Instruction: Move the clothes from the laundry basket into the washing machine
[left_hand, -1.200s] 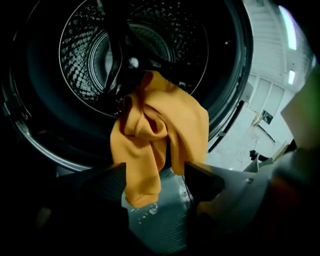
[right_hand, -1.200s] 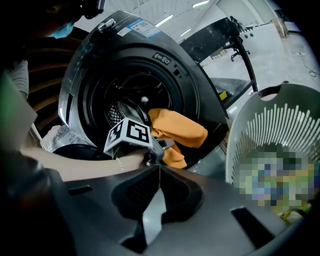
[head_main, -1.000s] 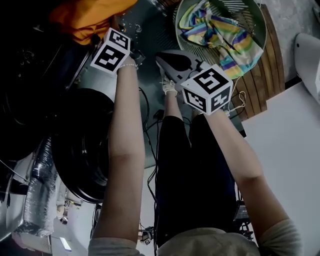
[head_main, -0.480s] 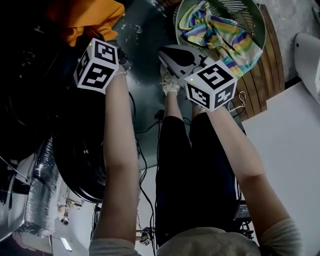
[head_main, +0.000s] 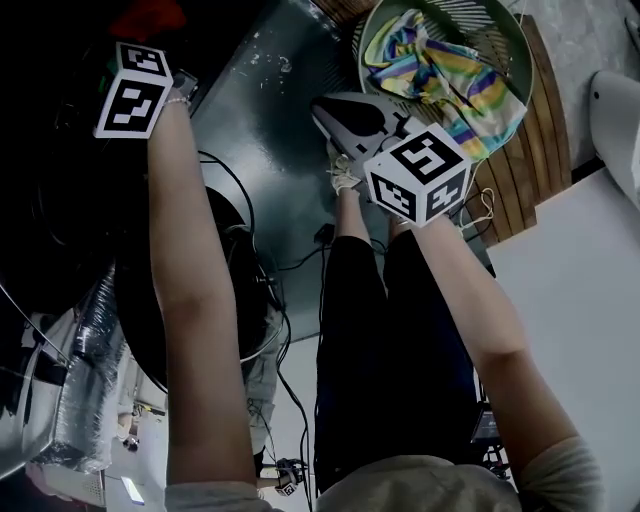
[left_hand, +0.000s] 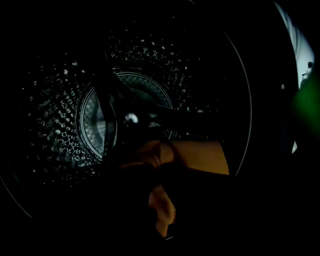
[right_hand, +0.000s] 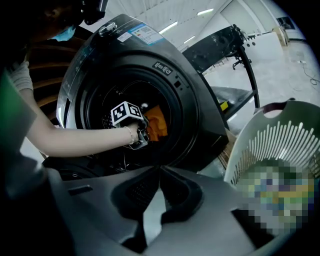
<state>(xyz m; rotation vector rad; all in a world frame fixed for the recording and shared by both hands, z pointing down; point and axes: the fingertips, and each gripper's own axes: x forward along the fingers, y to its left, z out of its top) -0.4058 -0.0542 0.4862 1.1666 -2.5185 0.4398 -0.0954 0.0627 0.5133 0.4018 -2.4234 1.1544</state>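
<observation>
Orange garment (left_hand: 200, 157), just clamped in the left gripper's (right_hand: 142, 134) jaws, has risen into the washing machine drum (left_hand: 60, 100), while the right gripper's (right_hand: 159, 172) jaws sit together, empty, and striped cloth (head_main: 440, 70) waits in the basket (right_hand: 270, 145).

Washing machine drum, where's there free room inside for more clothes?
Free: the perforated wall of the drum, left of and above its round back plate. Crowded: the lower middle of the opening, which the orange garment fills.
</observation>
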